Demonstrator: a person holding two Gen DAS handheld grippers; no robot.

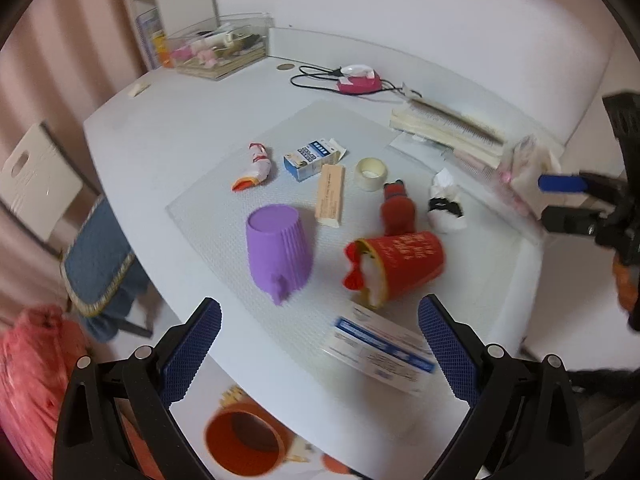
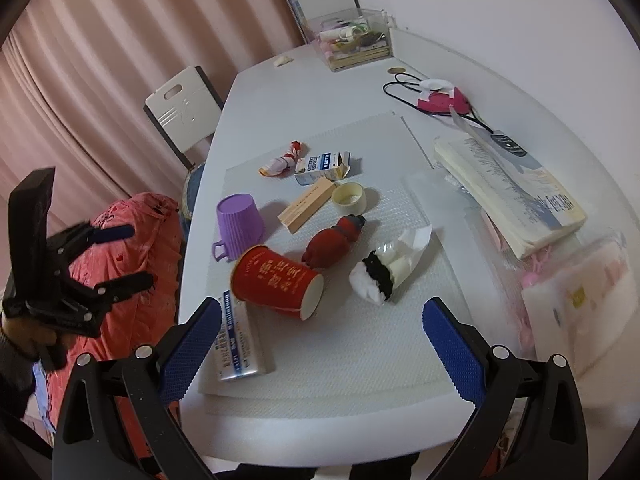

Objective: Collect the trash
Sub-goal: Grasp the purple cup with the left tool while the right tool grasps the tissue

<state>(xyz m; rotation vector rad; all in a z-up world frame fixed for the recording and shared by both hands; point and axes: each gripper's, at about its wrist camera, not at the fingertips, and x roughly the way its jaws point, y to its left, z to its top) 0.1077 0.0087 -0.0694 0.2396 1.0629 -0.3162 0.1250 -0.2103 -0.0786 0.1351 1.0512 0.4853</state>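
Note:
Trash lies on a white mat [image 1: 224, 184] on the table: a tipped red paper cup [image 1: 404, 266] [image 2: 276, 282], a blue-and-white box [image 1: 380, 350] [image 2: 238, 344] near the front edge, a crumpled tissue [image 1: 444, 208] [image 2: 380, 276], a beige box [image 1: 330, 194], a small blue carton [image 1: 312, 158] and a twisted wrapper [image 1: 254, 170]. My left gripper [image 1: 320, 312] [image 2: 128, 256] hovers open over the table's front edge, nothing between its fingers. My right gripper [image 2: 322, 308] [image 1: 548, 200] is open too, above the mat just short of the red cup.
An upturned purple mug [image 1: 278, 250], a red plush toy [image 1: 398, 210] and a tape roll [image 1: 370, 174] share the mat. Books [image 2: 508, 188] lie on the right, a clear organiser [image 2: 352, 40] at the back. Below the table are an orange bin [image 1: 244, 440], a pink bag [image 2: 132, 280] and a chair [image 2: 184, 112].

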